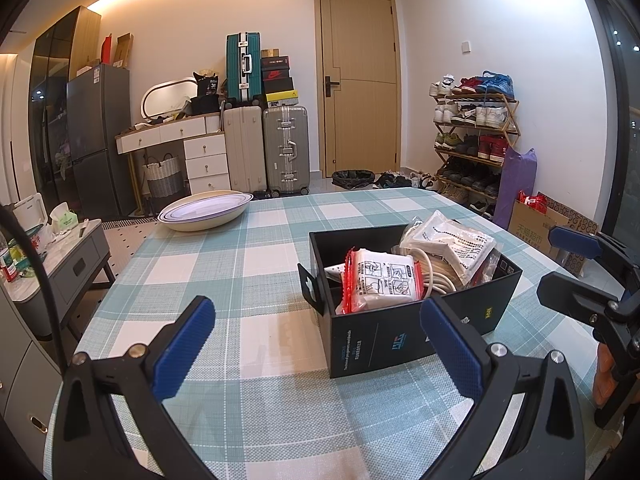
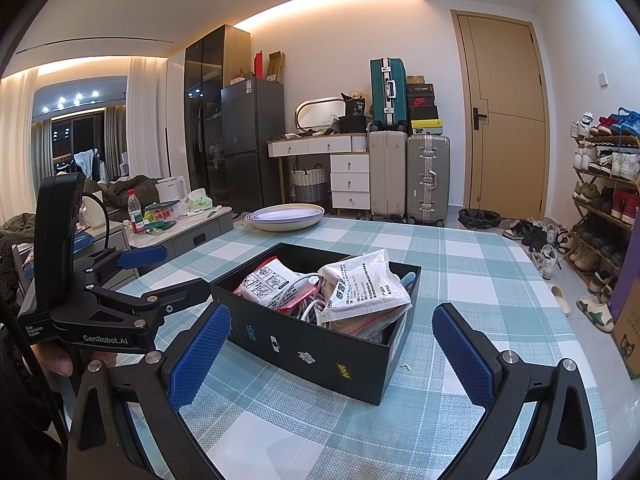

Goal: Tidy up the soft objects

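White walls, wooden door (image 1: 360, 80), stacked suitcases (image 1: 266, 148), shoe rack (image 1: 472, 140), fridge (image 2: 252, 144).

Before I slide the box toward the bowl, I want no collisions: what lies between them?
Nothing: only bare checked tablecloth between the box and bowl, clearest in the right wrist view.

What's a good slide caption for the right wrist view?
Both open grippers, right and left, flank a black box of soft packets on a checked tablecloth.

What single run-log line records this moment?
left hand-held gripper: open, empty | right hand-held gripper: open, empty | black box: holds soft packets | table: bowl apart
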A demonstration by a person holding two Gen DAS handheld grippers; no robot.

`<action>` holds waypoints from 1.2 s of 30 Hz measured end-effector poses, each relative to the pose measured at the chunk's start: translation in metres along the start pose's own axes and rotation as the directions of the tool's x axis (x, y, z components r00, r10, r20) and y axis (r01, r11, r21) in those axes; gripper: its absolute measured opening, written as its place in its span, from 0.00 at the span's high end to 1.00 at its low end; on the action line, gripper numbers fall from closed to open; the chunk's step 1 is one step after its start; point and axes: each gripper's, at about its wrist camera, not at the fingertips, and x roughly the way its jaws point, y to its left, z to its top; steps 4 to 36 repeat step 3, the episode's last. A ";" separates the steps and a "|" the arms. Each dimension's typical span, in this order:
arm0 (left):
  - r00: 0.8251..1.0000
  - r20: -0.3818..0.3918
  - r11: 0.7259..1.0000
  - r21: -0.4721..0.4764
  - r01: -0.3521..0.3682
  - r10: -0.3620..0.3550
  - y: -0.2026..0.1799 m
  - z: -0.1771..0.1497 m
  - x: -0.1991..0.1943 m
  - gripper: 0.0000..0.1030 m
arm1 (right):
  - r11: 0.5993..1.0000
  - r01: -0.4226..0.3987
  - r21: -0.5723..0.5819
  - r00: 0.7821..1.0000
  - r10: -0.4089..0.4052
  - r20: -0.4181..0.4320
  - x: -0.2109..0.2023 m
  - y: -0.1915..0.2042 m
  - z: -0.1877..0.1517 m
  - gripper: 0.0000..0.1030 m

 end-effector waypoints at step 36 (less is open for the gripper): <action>1.000 0.000 1.000 0.000 0.000 0.000 -0.001 0.000 0.000 0.00 | 1.000 0.000 0.000 1.000 0.000 0.000 0.000 0.000 0.000 0.00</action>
